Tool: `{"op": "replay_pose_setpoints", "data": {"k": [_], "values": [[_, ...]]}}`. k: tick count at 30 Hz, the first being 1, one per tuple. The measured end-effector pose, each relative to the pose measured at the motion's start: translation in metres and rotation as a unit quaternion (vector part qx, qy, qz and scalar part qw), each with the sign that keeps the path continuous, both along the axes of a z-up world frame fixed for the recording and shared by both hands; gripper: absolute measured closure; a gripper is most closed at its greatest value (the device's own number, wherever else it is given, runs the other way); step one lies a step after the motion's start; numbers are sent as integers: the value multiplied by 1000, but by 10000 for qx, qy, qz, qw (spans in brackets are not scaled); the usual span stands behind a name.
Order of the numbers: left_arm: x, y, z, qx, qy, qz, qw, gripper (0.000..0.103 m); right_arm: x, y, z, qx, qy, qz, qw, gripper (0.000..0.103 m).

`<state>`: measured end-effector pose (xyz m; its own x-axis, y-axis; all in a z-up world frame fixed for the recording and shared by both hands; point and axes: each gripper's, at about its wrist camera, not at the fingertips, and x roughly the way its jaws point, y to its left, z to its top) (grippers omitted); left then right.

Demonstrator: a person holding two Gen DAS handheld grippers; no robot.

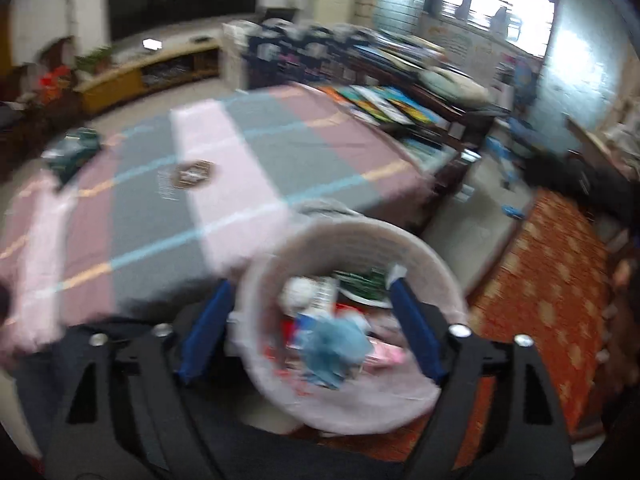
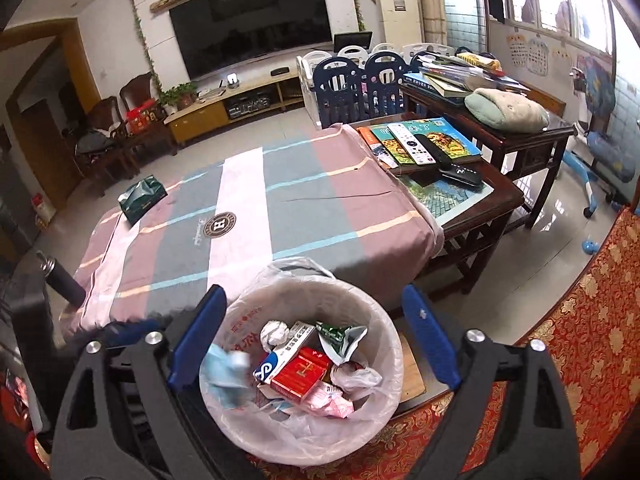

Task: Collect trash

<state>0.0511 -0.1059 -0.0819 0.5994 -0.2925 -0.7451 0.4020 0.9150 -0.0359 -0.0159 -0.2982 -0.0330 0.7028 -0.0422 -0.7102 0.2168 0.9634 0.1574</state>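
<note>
Left gripper (image 1: 310, 320) seen spread wide over the lined bin (image 1: 400, 412), trash (image 1: 332, 340) blurred inside, right gripper (image 2: 316, 332) likewise held open and empty, red box (image 2: 300, 372) sharply shown there, striped table (image 2: 248, 204) beyond, green tissue pack (image 2: 142, 198) farther back.

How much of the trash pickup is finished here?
Mostly done, it seems: the bin already holds boxes, crumpled paper and wrappers. Both tools, left and right, are open and hold nothing. On the striped cloth only a green tissue pack lies, perhaps not trash.

Home living room: wall television (image 2: 256, 28), striped-cloth table (image 2: 256, 216), wooden chairs (image 2: 116, 128).
</note>
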Motion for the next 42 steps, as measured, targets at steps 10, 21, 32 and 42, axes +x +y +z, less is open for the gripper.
{"op": "replay_pose_setpoints", "data": {"k": [10,21,32,42], "values": [[-37,98,78,-322,-1286,1975,9713,5,-10,67,1,-598,-123,417,9973,13],[-48,72,50,222,-764,1164,9900,4,-11,76,10,-1058,-152,324,9937,13],[-44,82,43,122,-519,1307,9900,4,-7,82,2,-868,61,454,9952,13],[-43,81,40,132,-428,1278,9908,4,-4,80,0,-790,116,457,9958,13]]}}
